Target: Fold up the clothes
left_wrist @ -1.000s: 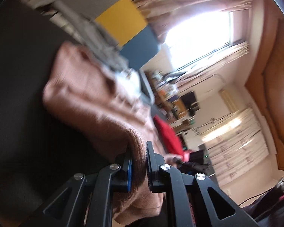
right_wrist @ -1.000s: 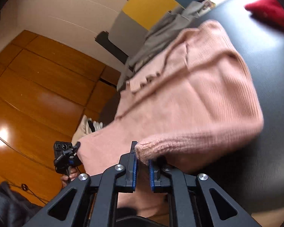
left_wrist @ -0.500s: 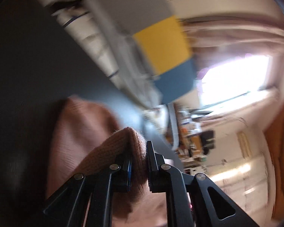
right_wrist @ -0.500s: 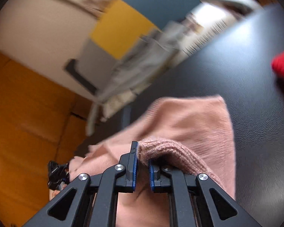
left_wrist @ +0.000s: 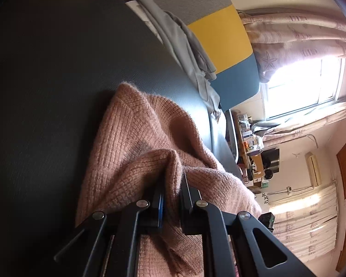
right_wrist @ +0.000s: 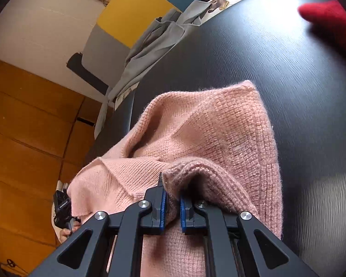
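Across the dark table (right_wrist: 276,53), running from near edge to far edge, items are lying as follows. Pink knitted sweater (right_wrist: 219,133): bunched in soft folds on the near part of the table, its far corner resting flat on the dark surface. Grey garment (right_wrist: 154,43): draping over the far table edge, against a chair back panelled in grey, yellow and blue (left_wrist: 221,39). Red garment (right_wrist: 329,18): lying at the far right, well apart from the sweater. Left gripper (left_wrist: 173,198): jaws pressing together on a raised fold of the sweater. Right gripper (right_wrist: 171,204): blue-padded jaws pinching a ribbed edge of the same sweater.
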The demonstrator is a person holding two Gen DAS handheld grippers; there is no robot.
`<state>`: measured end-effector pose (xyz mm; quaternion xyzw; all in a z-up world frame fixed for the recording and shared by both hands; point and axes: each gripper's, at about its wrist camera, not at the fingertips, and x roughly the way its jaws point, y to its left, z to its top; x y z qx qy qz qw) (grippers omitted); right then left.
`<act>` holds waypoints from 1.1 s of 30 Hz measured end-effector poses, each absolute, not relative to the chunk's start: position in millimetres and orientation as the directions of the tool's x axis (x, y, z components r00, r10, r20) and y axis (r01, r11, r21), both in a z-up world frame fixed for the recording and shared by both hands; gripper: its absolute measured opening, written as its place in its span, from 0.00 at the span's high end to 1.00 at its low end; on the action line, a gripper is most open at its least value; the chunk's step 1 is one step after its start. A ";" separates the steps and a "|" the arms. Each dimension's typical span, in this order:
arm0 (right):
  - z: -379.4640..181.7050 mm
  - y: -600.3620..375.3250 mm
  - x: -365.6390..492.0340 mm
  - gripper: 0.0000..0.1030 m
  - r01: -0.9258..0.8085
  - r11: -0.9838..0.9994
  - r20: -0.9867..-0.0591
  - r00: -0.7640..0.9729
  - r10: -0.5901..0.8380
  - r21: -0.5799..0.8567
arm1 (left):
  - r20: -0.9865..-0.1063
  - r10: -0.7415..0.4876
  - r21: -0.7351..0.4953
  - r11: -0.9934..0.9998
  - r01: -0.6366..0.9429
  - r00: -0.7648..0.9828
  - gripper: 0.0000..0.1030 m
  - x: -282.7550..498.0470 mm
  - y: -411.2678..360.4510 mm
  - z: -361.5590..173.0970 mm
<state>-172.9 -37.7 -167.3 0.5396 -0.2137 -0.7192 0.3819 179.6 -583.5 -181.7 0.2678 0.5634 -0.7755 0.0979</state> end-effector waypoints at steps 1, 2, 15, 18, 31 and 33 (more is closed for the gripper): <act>-167.2 -33.5 -167.0 0.92 0.310 -0.616 -0.610 -0.129 -0.782 0.724 | -0.522 0.152 -0.826 -0.335 0.453 -0.839 0.90 189.6 -577.0 -181.6; -165.8 -29.2 -161.7 0.87 0.303 -0.609 -0.600 -0.134 -0.789 0.733 | -0.511 0.150 -0.833 -0.328 0.445 -0.846 0.89 199.3 -573.0 -179.0; -143.6 -41.1 -120.0 0.31 0.317 -0.442 -0.440 -0.084 -0.894 0.839 | -0.396 0.178 -0.869 -0.389 0.306 -0.901 0.64 252.0 -539.3 -142.7; -147.9 -47.6 -119.2 0.30 0.312 -0.449 -0.447 -0.080 -0.891 0.838 | -0.403 0.209 -0.876 -0.370 0.309 -0.891 0.62 246.5 -533.1 -153.1; -136.5 -70.8 -135.8 0.32 0.368 -0.434 -0.435 -0.085 -0.896 0.822 | -0.259 0.289 -0.927 -0.342 0.153 -0.922 0.76 194.2 -548.0 -130.3; -134.8 -71.7 -144.7 0.32 0.359 -0.398 -0.397 -0.081 -0.914 0.844 | -0.225 0.278 -0.937 -0.323 0.129 -0.934 0.77 188.0 -558.9 -126.6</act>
